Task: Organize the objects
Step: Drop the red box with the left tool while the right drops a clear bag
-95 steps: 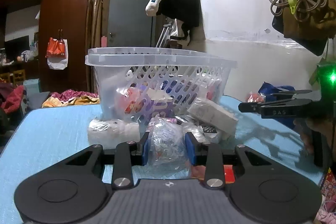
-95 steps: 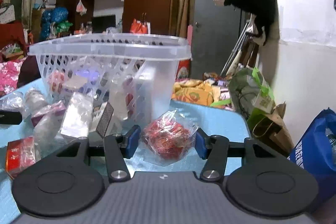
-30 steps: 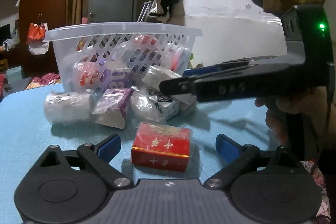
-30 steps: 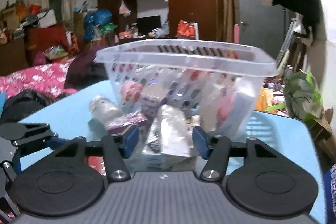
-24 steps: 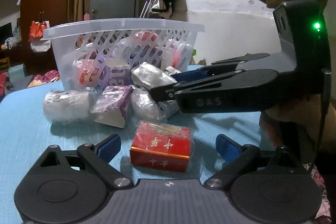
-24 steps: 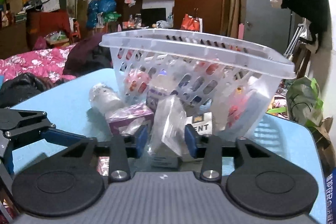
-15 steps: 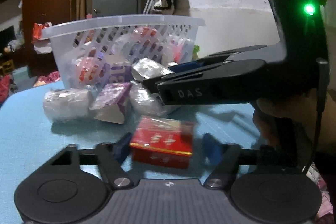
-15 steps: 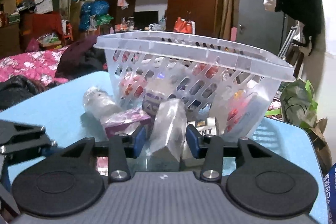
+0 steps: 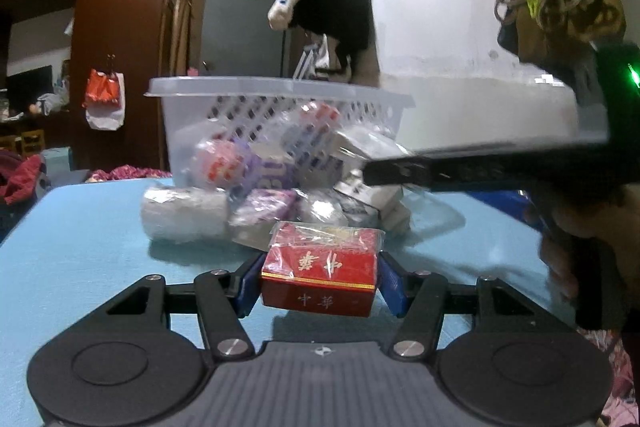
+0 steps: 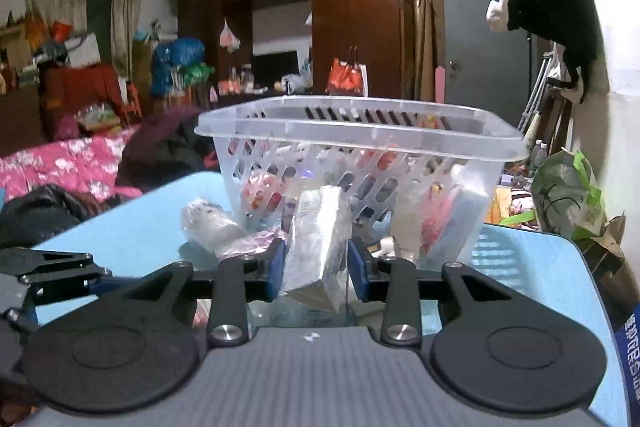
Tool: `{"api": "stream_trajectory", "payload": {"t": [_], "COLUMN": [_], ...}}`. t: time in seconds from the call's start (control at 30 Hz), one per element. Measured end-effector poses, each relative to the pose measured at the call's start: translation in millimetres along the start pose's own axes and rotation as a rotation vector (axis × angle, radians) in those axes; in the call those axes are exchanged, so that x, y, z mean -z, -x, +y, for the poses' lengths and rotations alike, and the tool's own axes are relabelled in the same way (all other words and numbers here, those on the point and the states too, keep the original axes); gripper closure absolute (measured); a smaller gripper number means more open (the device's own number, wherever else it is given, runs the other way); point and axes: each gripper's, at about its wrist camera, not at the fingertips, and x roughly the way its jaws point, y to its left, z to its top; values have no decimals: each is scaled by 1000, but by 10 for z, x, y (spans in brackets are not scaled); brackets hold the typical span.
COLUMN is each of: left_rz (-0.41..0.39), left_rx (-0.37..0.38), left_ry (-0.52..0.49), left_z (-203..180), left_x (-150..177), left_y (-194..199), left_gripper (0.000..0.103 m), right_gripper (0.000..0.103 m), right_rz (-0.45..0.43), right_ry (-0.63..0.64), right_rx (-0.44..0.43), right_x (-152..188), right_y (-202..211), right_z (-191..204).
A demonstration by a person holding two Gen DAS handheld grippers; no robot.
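Two grippers each grasp one thing above the light blue desk (image 9: 80, 247); the left gripper (image 9: 318, 277) is clenched on a red box (image 9: 320, 269) with gold characters, wrapped in clear film, its blue pads pressing on the two short ends of the box; the box hangs a little over the desk surface, near the edge closest to the camera, and its shadow lies below it; the right gripper (image 10: 316, 265) is clenched on a silvery packet in clear wrap (image 10: 316, 247), which stands upright and slightly tilted between the pads; behind both stands a clear plastic basket (image 10: 360, 131) with a lattice wall, towards the far edge of the desk, already filled with mixed packets; at the foot of the basket, on the desk, lie a white roll in plastic (image 9: 182, 213) and, just beside it, a purple packet (image 9: 264, 207), touching the other wrapped items of the small heap; in the left wrist view the right gripper crosses from the right side as a dark blurred bar (image 9: 480, 167), held by a hand (image 9: 576, 227).
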Motion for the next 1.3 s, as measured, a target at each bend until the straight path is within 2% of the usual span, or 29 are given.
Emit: {"api": "stream_trajectory", "payload": {"t": [0.23,0.43,0.6,0.7,0.77,0.83,1.0,1.03,1.07,1.1,1.13,1.17,1.2,1.27,1.3], "left_rz": [-105,-232,-282,-247,-183,-143,-76,-64,-48,-34,-33,-46,-81,-163,-200], "left_rx": [22,-34,-72,-81,-100,-100,-142,-148,-145,-137,-130,-126,-121,-97,-76], "left_ry": [23,-7,9,28,34,45,47,53,63,76,85,92,101,110,109], "left_z": [138,276,400,408,394,394,423,448,493,525,553,582,588,592,590], "left_x": [-97,-806,-1342,-1634,-1762,-1813,-1813,-1807,-1793,-1793,-1784,-1769,-1738,-1638,-1543], "left_y": [210,436,352,6,-303,-554,-890,-938,-997,-1050,-1063,-999,-900,-623,-469], "left_gripper": [40,40,40,40,40,40,37,27,19,4,1,1,1,0,0], "right_gripper": [66,66,66,66,66,66,65,63,55,46,26,16,14,0,0], "right_rz": [-39,-175,-223,-191,-143,-82,-32,-38,-48,-49,-34,-28,-51,-109,-131], "right_ry": [-38,-25,-51,-50,-18,3,-31,-24,-9,5,12,17,21,7,-5], "right_rx": [-13,10,18,40,57,97,115,126,147,165,179,190,201,180,161], "right_x": [55,-391,-762,-1002,-1067,-1106,-1115,-1105,-1093,-1083,-1052,-1043,-1009,-943,-892], "right_y": [184,447,397,109,-100,-335,-607,-638,-654,-670,-656,-638,-566,-358,-240], "right_z": [-62,-135,-266,-296,-297,-312,-459,-463,-452,-430,-407,-403,-383,-375,-371]}}
